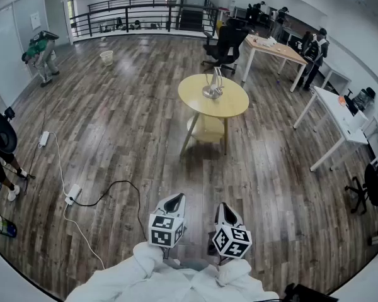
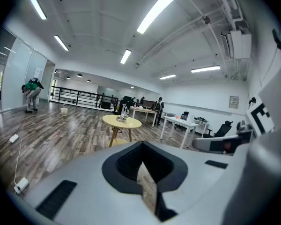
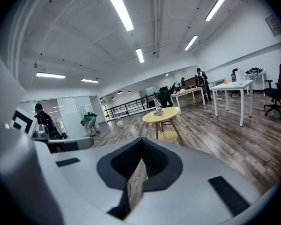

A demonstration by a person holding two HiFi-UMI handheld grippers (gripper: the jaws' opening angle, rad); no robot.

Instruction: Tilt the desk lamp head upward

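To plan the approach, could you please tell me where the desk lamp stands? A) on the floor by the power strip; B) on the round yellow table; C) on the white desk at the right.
B: the head view shows the desk lamp standing on the round yellow table.
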